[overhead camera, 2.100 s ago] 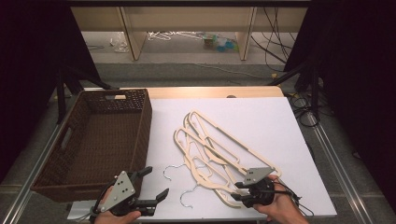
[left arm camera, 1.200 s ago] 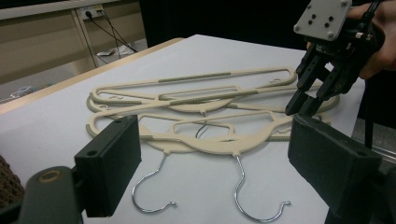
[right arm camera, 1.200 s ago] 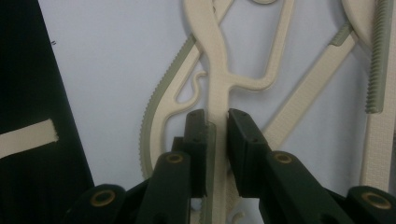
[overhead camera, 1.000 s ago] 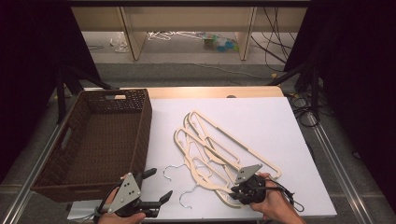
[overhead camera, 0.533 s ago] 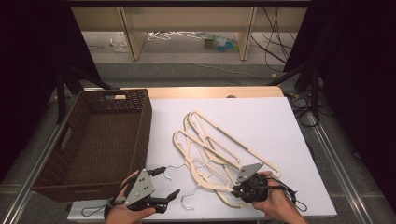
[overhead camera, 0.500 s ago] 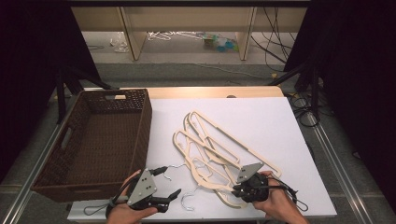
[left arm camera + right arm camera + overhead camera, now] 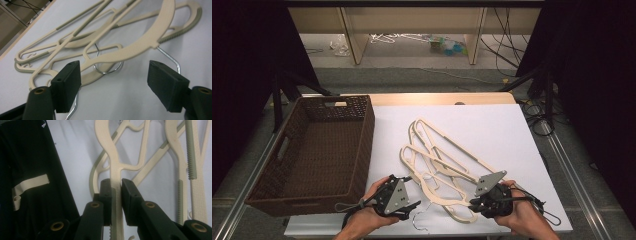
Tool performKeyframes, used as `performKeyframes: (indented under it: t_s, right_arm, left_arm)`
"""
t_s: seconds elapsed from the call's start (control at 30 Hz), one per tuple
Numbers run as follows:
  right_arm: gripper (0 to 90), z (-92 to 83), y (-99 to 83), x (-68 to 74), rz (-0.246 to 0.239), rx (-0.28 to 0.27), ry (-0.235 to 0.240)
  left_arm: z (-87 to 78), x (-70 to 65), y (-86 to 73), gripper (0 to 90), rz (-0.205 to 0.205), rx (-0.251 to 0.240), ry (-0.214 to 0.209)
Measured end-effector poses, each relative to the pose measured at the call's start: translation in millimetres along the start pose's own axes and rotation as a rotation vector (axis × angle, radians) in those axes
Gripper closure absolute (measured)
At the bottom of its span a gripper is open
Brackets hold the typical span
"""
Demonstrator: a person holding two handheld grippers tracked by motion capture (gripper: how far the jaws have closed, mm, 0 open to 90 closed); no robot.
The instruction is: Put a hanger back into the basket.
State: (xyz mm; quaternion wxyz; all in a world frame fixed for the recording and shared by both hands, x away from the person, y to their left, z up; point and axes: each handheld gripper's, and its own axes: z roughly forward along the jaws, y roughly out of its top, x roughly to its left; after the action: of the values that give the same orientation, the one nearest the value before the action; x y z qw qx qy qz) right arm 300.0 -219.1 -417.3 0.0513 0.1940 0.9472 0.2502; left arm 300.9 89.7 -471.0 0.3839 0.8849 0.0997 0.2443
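Hanger (image 7: 113,162) sits clamped in the right tool (image 7: 116,195); left tool (image 7: 115,85), closing, is unclamped beside it.

Left tongs (image 7: 408,191) now nearer the hangers (image 7: 439,160), narrowing.

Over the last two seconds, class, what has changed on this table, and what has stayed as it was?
The left gripper slid right, toward the hangers, and its jaws have just been closing a little, nothing gripped. The right gripper, clamped on one hanger's arm, lifted that end slightly. The basket and the rest of the pile kept their places.
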Motion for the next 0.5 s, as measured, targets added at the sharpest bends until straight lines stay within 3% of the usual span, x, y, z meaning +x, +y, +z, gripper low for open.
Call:
performKeyframes:
  t_s: [0.1, 0.5]
  right_arm:
    - [79.8, -1.3, 0.4, 0.2, -0.012, -0.006, 0.004]
    - [79.8, -3.2, 1.4, 2.3, -0.012, 0.000, 0.007]
  left_arm:
    - [4.9, -0.1, 0.8, 27.8, 0.010, 0.009, 0.006]
    - [30.4, -2.9, 10.7, 33.9, 0.131, 0.041, 0.011]
